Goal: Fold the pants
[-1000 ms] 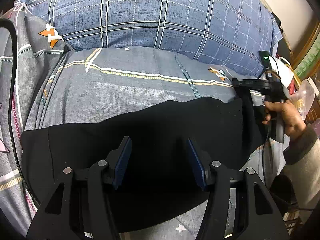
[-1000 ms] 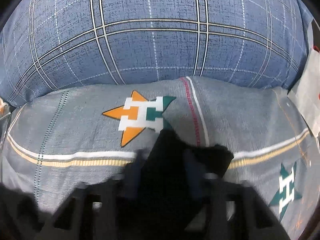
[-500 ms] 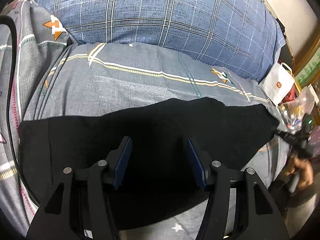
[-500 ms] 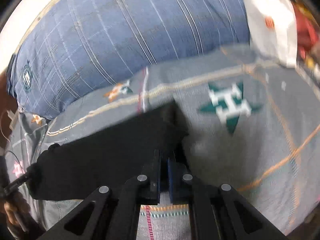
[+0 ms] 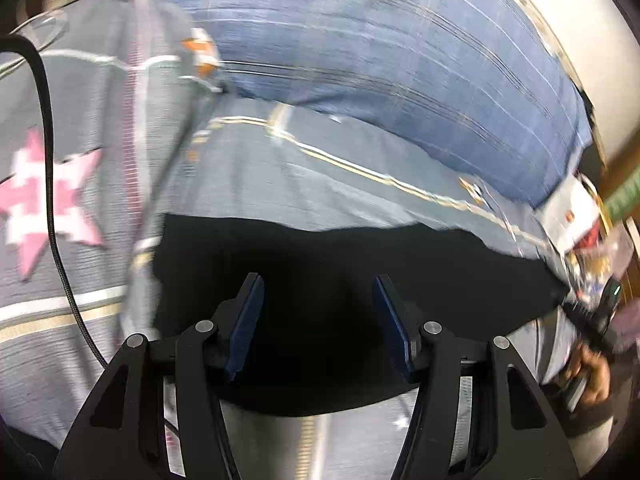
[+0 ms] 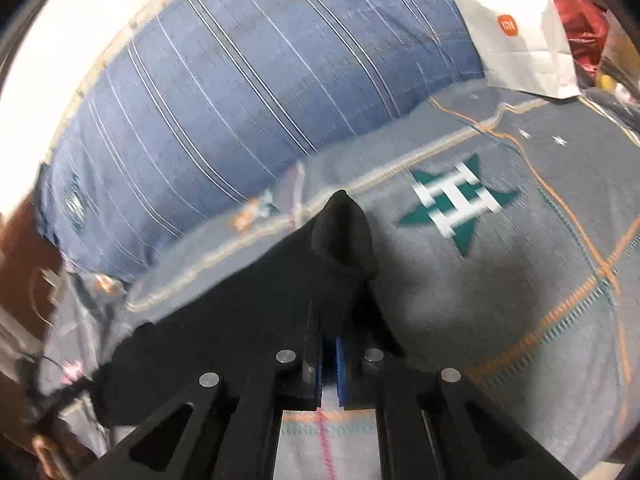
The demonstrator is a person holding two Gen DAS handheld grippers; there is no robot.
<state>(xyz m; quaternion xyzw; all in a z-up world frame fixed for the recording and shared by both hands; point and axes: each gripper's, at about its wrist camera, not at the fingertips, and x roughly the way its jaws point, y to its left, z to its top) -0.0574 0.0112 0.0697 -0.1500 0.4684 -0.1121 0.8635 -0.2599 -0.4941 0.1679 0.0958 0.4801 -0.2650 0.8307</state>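
Left wrist view. The left gripper [image 5: 316, 322] hangs over the middle of the black pants [image 5: 340, 276] with its blue-padded fingers [image 5: 245, 322] spread wide and nothing between them; whether the tips touch the cloth cannot be told. The pants lie flat as a dark band running crosswise ahead of and beneath this gripper, on the grey bedsheet [image 5: 280, 168], with the blue checked pillow [image 5: 400, 60] beyond. The empty, spread stance suggests a tool kept ready to pin or re-grasp the cloth while the other end is carried. Far to this gripper's right, at the end of the pants, the right gripper [image 5: 592, 316] shows with the person's hand [image 5: 592, 372] on its handle. A black cable [image 5: 52, 184] trails down the left of the frame. The picture is smeared by motion.

Right wrist view. The right gripper [image 6: 329, 364] has its jaws drawn nearly together on a corner of the pants [image 6: 248, 312]; a peak of cloth [image 6: 344, 236] stands up just ahead of the tips, and the rest drapes down and away to this gripper's left. Holding a corner lets that end be lifted clear of the bedsheet [image 6: 520, 280], probably so it can be brought over the rest as a fold. A white paper bag [image 6: 516, 28] lies well ahead to the right, against the pillow [image 6: 240, 92]
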